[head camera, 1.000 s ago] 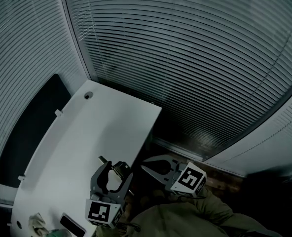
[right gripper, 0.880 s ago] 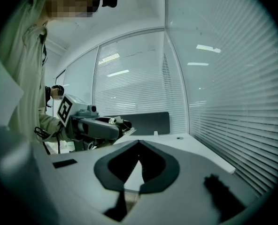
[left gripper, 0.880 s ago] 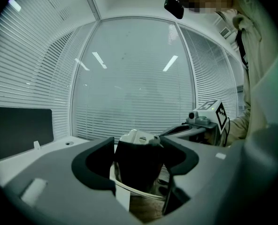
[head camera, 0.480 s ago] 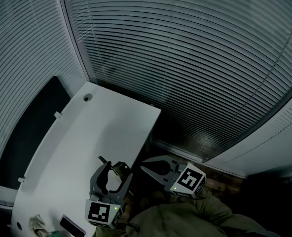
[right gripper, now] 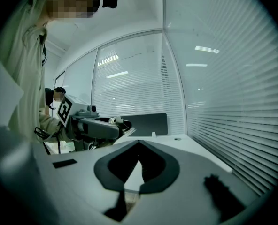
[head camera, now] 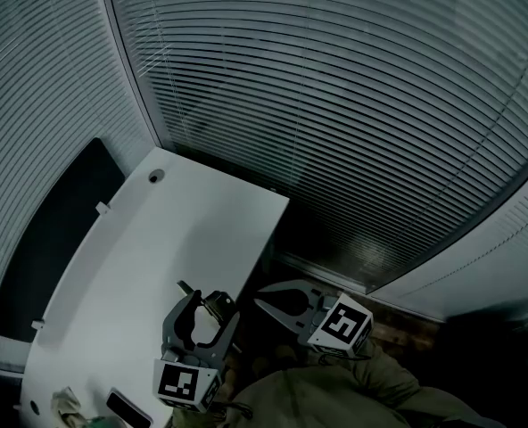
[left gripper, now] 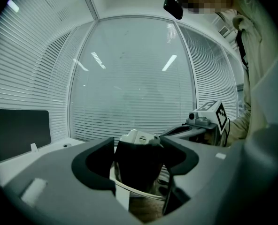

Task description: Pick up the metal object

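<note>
- Head view: the left gripper sits at 6 o'clock of the frame, over the near right edge of the long white surface. Its jaws stand wide around the small metal object, which is dark-bodied with a pale shiny top. The right gripper lies at the left one's 3 o'clock, off the surface, with its jaws drawn to a point. Grey slatted blinds fill 12 o'clock.
- Left gripper view: the metal object fills the gap at 6 o'clock. Both jaws of the left gripper bear on its dark flanks, and a bright curved rim shows below. I cannot tell whether it rests on the surface or hangs clear. The right gripper shows at 3 o'clock.
- Right gripper view: the right gripper has its jaws pressed together on nothing. The left gripper with its load shows at 9 o'clock, and the surface lies beyond.
- Judgement: the pinch looks made, so the step in hand is the lift. Raise straight up without loosening or tilting, because the object sits by the edge and a slip would likely send it to the floor. Leave the right gripper parked well apart.
</note>
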{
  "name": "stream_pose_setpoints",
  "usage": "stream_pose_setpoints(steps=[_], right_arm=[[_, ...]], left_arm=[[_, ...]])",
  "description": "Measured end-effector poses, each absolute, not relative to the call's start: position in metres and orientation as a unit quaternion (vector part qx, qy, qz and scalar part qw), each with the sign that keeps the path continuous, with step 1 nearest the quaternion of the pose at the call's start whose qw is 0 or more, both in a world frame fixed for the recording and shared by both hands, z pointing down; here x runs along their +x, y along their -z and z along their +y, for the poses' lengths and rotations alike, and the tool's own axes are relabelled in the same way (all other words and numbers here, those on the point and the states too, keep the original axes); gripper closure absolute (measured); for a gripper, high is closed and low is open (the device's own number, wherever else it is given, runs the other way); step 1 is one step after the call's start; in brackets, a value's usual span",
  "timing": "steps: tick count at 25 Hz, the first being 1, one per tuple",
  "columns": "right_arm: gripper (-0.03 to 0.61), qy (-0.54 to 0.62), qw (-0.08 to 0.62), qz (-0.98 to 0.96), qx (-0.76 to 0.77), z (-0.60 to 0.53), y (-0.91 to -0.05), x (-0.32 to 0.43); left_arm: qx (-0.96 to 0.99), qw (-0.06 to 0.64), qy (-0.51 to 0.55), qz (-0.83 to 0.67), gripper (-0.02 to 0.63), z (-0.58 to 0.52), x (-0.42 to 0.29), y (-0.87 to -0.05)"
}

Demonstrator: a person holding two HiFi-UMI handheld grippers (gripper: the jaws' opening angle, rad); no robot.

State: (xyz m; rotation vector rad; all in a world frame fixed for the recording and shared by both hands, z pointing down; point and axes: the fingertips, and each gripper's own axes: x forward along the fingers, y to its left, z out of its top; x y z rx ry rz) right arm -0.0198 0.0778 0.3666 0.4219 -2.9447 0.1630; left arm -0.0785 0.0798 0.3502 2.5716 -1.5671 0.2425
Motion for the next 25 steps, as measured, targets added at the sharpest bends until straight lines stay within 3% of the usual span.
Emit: stream_pose_setpoints(steps=[25], right_arm=[[0.578,-0.056,0.061,-0.985,0.148,0.032,-0.371,0.014]], left_arm=[[0.854,0.049,-0.095,-0.509,0.307,0.03,-0.044,-0.353]])
